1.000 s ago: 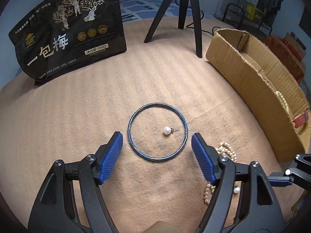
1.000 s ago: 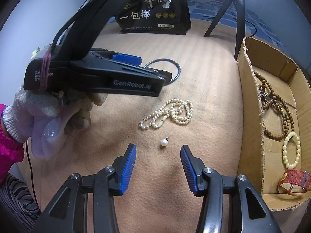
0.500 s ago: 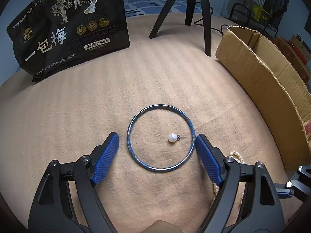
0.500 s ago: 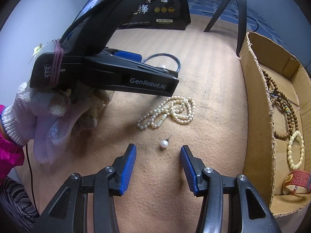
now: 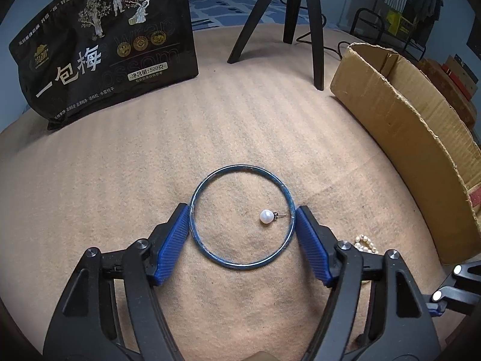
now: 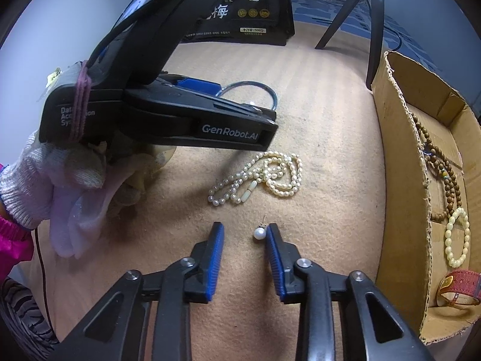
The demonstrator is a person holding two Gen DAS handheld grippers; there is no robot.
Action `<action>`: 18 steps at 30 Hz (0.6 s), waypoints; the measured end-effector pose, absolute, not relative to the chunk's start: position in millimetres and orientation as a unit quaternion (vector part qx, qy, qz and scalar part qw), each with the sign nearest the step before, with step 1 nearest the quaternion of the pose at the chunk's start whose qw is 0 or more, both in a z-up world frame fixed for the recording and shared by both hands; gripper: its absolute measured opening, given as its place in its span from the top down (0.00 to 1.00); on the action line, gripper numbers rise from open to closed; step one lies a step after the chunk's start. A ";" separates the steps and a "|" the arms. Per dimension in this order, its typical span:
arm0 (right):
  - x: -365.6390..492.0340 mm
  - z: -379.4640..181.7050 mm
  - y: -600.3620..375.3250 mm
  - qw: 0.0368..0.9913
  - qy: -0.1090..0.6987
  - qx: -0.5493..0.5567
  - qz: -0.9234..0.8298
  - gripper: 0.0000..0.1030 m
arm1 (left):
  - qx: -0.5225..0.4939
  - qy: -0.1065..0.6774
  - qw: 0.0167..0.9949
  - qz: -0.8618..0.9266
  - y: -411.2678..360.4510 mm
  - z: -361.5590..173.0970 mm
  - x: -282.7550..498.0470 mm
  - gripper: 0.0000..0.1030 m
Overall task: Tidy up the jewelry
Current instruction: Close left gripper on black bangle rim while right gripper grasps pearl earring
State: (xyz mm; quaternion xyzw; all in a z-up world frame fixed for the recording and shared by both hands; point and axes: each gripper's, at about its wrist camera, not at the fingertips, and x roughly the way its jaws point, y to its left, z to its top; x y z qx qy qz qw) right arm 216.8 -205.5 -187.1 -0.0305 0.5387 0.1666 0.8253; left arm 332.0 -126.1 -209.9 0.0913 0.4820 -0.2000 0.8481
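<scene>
At the far left of the tan blanket (image 5: pixel 120 180) a black bag (image 5: pixel 105 48) with white letters stands upright, and a black tripod (image 5: pixel 303 15) stands to its right. Nearer to the camera, the left hand-held gripper (image 5: pixel 242 210), carried by a hand in a white glove (image 6: pixel 60 180), has just been closing on the blue bangle (image 5: pixel 240 266). Its two blue pads stand against the outer rim of the ring, one on each side. The bangle lies flat, and a pearl earring (image 5: pixel 266 217) lies inside it, near the right rim.

Further right a pearl necklace (image 6: pixel 270 177) lies in a loose heap. Just beside it, the right hand-held gripper (image 6: pixel 245 231) has just been narrowing around a second pearl earring (image 6: pixel 259 234). The pearl touches the right pad; the left pad is still apart from it.

At the far right the cardboard box (image 6: pixel 399 180) holds a brown bead strand (image 6: pixel 448 174), a pale bead bracelet (image 6: pixel 457 240) and a red strap (image 6: pixel 460 285).
</scene>
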 end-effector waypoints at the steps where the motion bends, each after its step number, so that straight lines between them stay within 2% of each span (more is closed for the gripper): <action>1: 219.4 -188.0 -204.3 0.825 0.539 -0.031 0.167 0.79 | 0.091 0.482 0.848 -0.201 -125.8 -209.9 332.0 0.29; 5: 221.1 -189.1 -203.5 0.825 0.539 -0.029 0.171 0.93 | 0.092 0.480 0.849 -0.201 -125.3 -209.4 330.9 0.29; 18: 216.8 -178.0 -211.3 0.834 0.525 -0.015 0.168 0.94 | 0.086 0.472 0.856 -0.194 -119.2 -201.5 327.5 0.29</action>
